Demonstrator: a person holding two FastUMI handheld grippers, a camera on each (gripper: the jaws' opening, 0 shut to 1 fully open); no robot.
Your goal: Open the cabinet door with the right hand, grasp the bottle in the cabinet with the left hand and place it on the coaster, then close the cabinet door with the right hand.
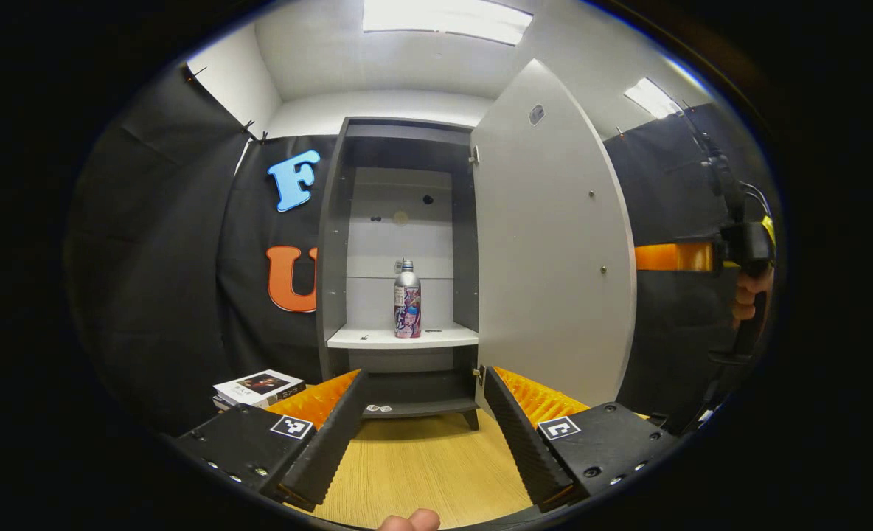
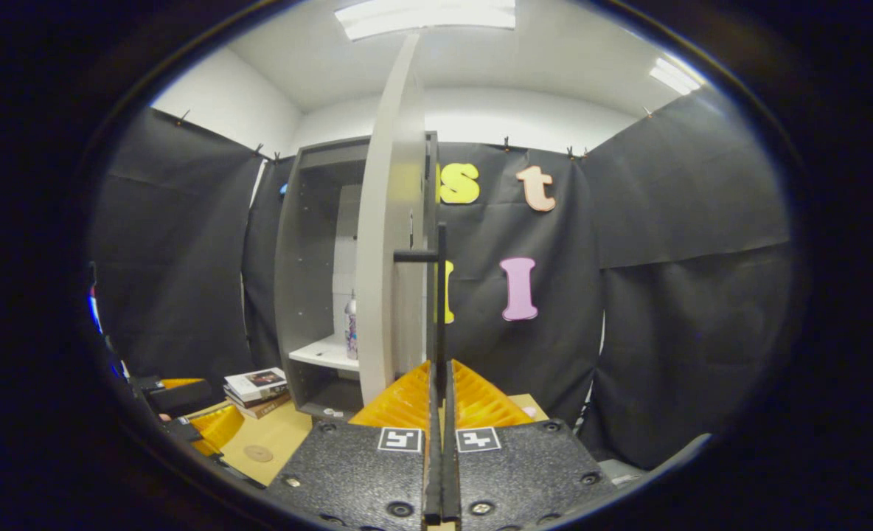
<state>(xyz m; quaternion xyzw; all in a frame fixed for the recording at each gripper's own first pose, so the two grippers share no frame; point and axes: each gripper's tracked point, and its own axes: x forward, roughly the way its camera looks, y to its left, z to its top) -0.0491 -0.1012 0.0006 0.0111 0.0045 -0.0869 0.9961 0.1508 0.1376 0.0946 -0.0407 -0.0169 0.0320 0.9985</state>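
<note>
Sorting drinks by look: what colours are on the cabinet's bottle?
Silver bottle with a pink-purple printed wrap; left gripper view shows it best.

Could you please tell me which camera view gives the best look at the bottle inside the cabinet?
The left gripper view: the silver metal bottle with the colourful label stands fully visible on the white shelf. In the right gripper view, the open grey cabinet door hides most of it.

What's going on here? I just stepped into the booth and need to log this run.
A person holds a claw in each hand. The right claw is shut on the thin black bar handle of the grey cabinet's white door, which stands swung open. The left claw is open over the wooden table, facing the silver bottle with a pink label standing on the white shelf. The round tan coaster lies bare on the table.
</note>
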